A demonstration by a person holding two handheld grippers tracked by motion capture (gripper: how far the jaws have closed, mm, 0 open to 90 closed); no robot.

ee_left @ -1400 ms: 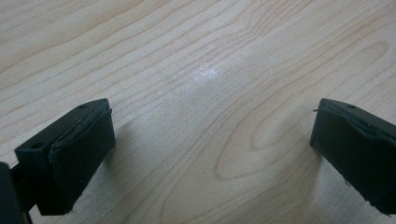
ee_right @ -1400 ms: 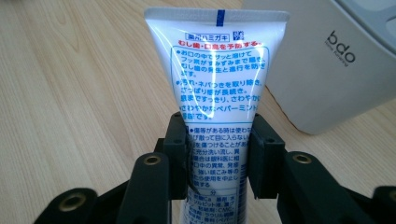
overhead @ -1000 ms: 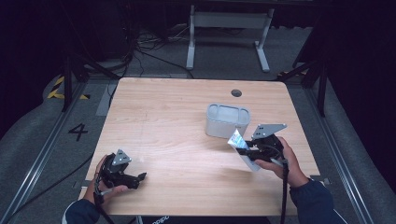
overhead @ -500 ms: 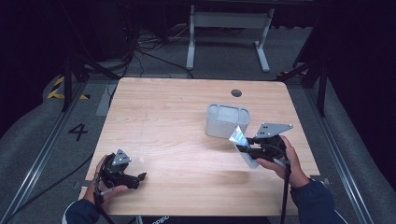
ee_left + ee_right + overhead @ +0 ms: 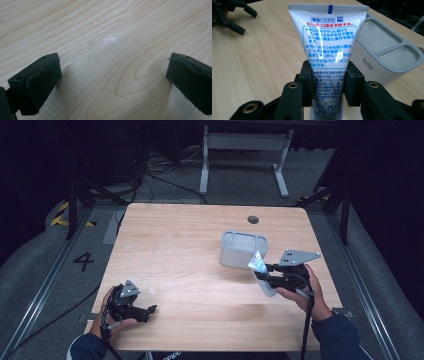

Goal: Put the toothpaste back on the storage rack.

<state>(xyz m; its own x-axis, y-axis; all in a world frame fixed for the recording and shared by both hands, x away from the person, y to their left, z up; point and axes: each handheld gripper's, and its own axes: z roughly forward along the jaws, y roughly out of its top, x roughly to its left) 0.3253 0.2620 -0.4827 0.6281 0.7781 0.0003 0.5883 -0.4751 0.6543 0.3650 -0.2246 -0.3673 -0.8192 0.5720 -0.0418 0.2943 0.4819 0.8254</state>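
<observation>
A white toothpaste tube (image 5: 329,47) with blue and red print stands between the black jaws of my right gripper (image 5: 328,85), which is shut on it. From above, the tube (image 5: 260,270) tilts up off the table, its flat end near the front of a grey two-compartment holder (image 5: 243,249). That holder (image 5: 387,57) sits just right of the tube in the right gripper view. My left gripper (image 5: 142,311) rests low at the table's front left, open. Its two black pads (image 5: 40,80) stand wide apart over bare wood.
The wooden table (image 5: 190,250) has a small round hole (image 5: 253,219) near its far edge. A white metal stand (image 5: 245,145) and cables lie on the dark floor beyond. The left gripper (image 5: 229,15) shows far off in the right gripper view.
The right gripper has lifted and tipped the tube slightly toward the holder. The left gripper has stayed in place.
</observation>
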